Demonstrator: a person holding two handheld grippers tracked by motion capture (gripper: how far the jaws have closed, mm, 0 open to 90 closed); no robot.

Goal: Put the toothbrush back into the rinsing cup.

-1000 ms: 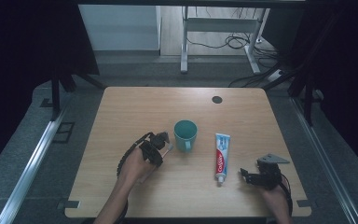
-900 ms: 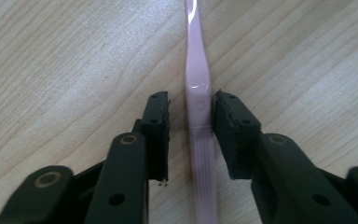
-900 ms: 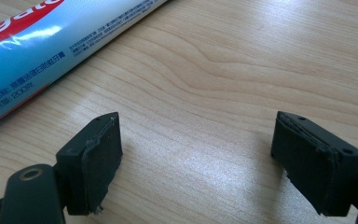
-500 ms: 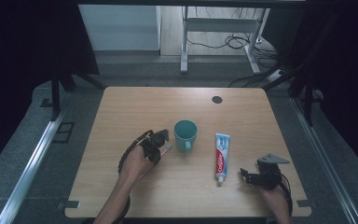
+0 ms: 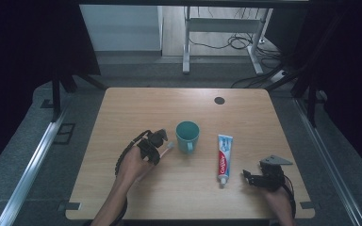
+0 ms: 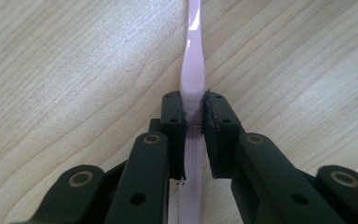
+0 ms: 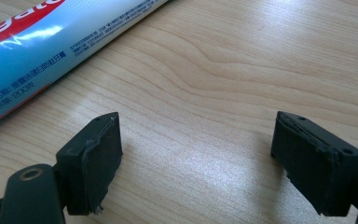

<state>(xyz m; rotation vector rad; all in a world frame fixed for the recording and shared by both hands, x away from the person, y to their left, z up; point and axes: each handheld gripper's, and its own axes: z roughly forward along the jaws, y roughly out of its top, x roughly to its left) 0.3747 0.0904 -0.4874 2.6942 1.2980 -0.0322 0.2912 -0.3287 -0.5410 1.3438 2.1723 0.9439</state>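
Observation:
A pink toothbrush (image 6: pixel 192 70) lies flat on the wooden table (image 5: pixel 160 108), and my left gripper (image 6: pixel 194 116) is shut on its handle, both pads pressing its sides after the jaws closed. In the high view that left gripper (image 5: pixel 162 142) sits just left of a teal mug (image 5: pixel 187 135), with the toothbrush (image 5: pixel 168 148) poking out toward the mug. A blue, white and red toothpaste tube (image 5: pixel 224 157) lies right of the mug. My right gripper (image 5: pixel 247 178) rests low on the table beside the tube's cap end, open with nothing between its jaws (image 7: pixel 196 154); the tube (image 7: pixel 46 42) crosses that view's upper left.
A round dark grommet (image 5: pixel 219 100) sits near the table's far edge. Beyond the table stand a metal frame and loose cables on the floor. Rails run along both sides of the table.
The left hand has shifted slightly over the toothbrush beside the mug. The right hand and the toothpaste tube have stayed where they were.

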